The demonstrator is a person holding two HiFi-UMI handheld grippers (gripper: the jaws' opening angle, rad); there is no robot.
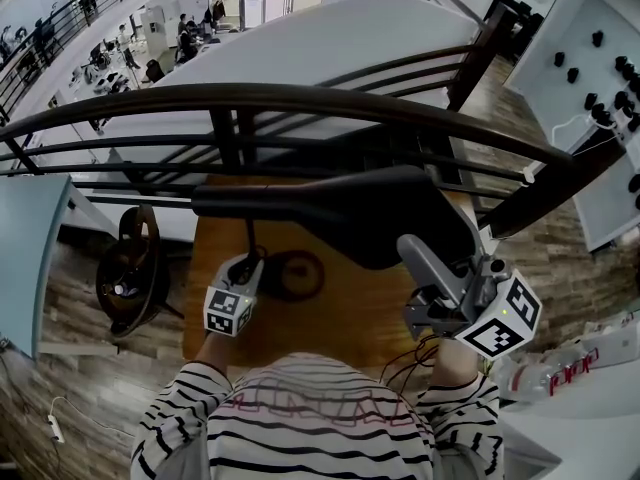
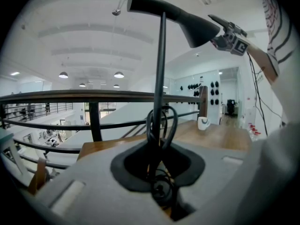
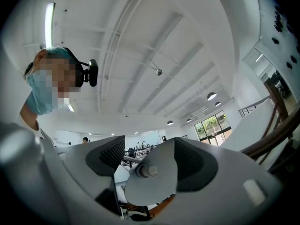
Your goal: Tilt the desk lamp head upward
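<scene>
One black lamp head (image 1: 300,204), long and slim, lies near level, narrow end leftward — right tool (image 1: 424,262) clamped on its wide end, left tool (image 1: 250,266) clamped on the pole (image 2: 161,69)

My head camera looks steeply down onto the worktop (image 1: 340,318). The left tool (image 2: 157,172) camera sits low, close on the lamp stem (image 2: 161,69), facing the railing (image 2: 93,96); the right tool (image 3: 145,161) camera points up toward the ceiling (image 3: 154,41). Head and left views share the lamp head (image 1: 330,208).
</scene>
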